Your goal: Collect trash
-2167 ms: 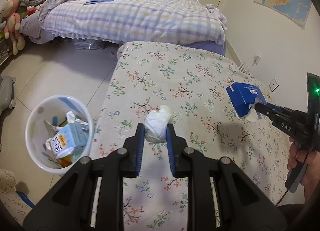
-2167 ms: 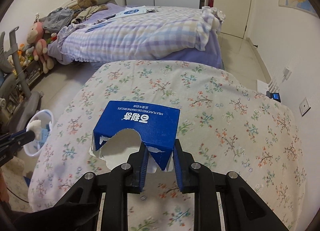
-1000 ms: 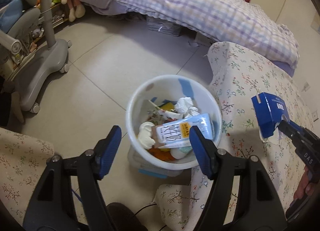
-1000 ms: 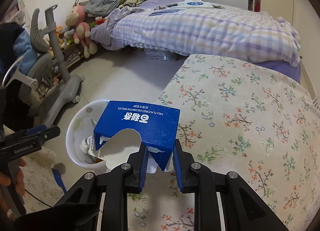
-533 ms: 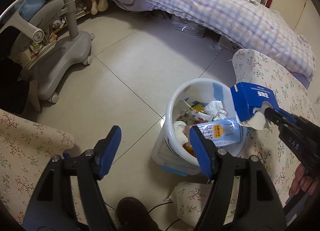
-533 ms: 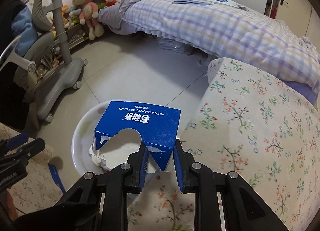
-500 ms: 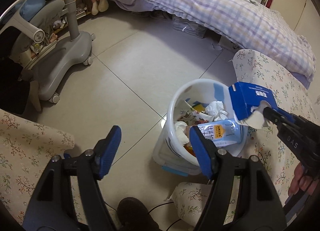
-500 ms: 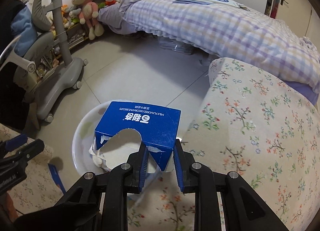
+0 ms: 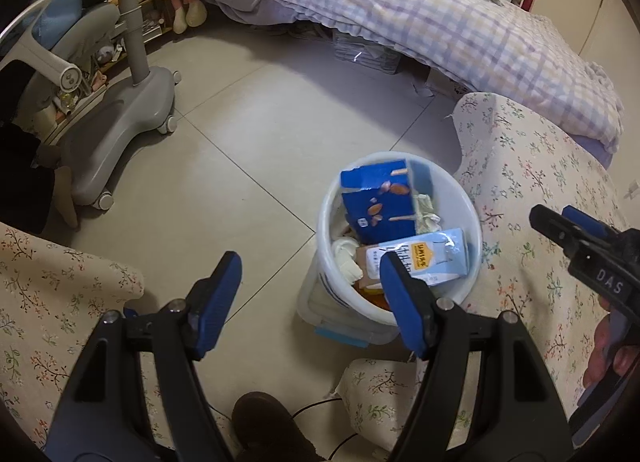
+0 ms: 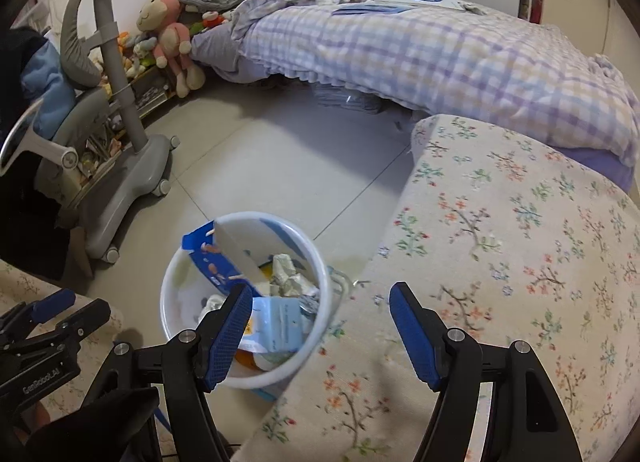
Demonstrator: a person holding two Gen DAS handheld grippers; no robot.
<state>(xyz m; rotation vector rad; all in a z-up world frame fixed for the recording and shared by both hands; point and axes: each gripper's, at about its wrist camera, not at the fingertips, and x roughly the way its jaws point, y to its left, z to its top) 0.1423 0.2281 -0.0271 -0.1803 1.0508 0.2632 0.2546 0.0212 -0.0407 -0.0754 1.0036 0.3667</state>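
A white trash bin (image 9: 474,238) stands on the tiled floor beside the floral-covered sofa; it also shows in the right wrist view (image 10: 176,290). A blue biscuit box (image 9: 378,202) lies in it, leaning on the far wall, also in the right wrist view (image 10: 220,262). Below it lie a light-blue milk carton (image 9: 432,258) and crumpled tissues (image 9: 426,210). My left gripper (image 9: 310,286) is open and empty, above the floor left of the bin. My right gripper (image 10: 320,314) is open and empty, above the bin's right rim and the sofa edge.
The floral sofa (image 10: 520,262) fills the right. A grey wheeled chair base (image 9: 120,134) stands on the left. A bed with a checked quilt (image 9: 440,18) is at the back, plush toys (image 10: 168,30) beside it. A floral cushion (image 9: 48,294) is at lower left.
My right gripper has opened and let go of the blue box, which has dropped into the bin. The left gripper stays open and has shifted slightly.
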